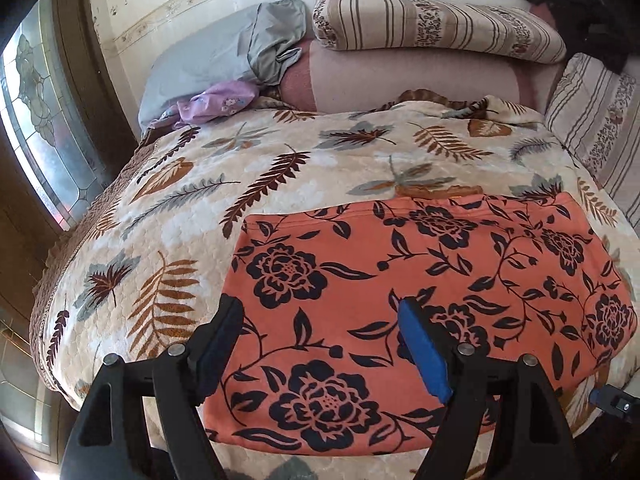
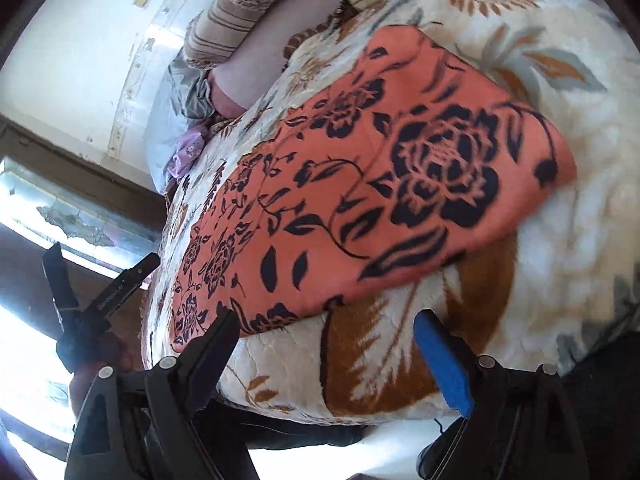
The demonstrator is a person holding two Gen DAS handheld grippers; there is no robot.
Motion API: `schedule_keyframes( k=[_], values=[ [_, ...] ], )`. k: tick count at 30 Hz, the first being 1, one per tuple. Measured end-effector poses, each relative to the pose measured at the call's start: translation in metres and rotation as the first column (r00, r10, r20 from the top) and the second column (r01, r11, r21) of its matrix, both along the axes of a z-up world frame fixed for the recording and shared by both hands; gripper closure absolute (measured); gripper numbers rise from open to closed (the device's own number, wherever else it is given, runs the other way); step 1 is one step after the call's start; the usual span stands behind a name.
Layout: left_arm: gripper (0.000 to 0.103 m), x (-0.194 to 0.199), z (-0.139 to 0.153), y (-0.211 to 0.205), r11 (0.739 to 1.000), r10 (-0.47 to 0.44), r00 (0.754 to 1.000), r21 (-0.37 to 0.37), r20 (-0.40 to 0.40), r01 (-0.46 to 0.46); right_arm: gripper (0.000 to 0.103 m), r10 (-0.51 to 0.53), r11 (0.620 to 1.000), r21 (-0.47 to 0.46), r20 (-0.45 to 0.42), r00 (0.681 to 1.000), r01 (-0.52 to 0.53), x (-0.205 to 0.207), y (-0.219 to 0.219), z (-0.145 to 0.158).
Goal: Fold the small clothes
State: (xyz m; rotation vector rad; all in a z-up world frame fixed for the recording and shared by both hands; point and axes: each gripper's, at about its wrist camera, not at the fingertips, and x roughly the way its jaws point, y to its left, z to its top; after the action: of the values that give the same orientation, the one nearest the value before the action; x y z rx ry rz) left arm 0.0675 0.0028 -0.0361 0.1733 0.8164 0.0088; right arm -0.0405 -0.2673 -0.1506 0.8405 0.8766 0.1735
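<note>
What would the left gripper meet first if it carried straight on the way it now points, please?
Most likely the orange floral garment. The left gripper is open and empty, with its fingers spread over the cloth lying flat on the leaf-print blanket. Depth is unclear, so how near it hangs above the fabric cannot be told.

Orange garment (image 1: 420, 280) with black flowers lies flat, folded, on the bedspread (image 1: 160, 208), under the left gripper's (image 1: 320, 320) spread fingers.

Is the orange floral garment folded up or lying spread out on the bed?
Lying flat: the orange floral garment sits smooth on the bedspread; fold layers cannot be told.
</note>
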Motion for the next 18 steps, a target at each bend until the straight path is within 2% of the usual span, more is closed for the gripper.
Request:
schedule_keyframes(
  k=[2,6,12,18],
  values=[
    [0.023,-0.004,0.002,-0.005,1.0,-0.007,1.0,0.001,0.004,0.007,0.012,-0.033,0.997,0.066,0.014,0.999,0.032,-0.005,-0.011,-0.005],
    [0.023,-0.01,0.005,-0.012,1.0,-0.016,1.0,0.006,0.007,0.016,0.012,-0.107,0.99,0.091,0.02,0.994,0.105,-0.004,-0.032,-0.003],
    [0.023,-0.011,0.006,-0.013,1.0,-0.008,1.0,0.005,0.007,0.008,0.012,-0.206,0.958,0.204,0.012,0.978,0.2,0.004,-0.061,-0.009],
    [0.02,-0.001,-0.013,-0.013,1.0,0.003,0.999,0.0,-0.036,-0.003,0.012,-0.223,0.953,0.215,0.016,0.975,0.215,0.008,-0.064,-0.011]
  ],
)
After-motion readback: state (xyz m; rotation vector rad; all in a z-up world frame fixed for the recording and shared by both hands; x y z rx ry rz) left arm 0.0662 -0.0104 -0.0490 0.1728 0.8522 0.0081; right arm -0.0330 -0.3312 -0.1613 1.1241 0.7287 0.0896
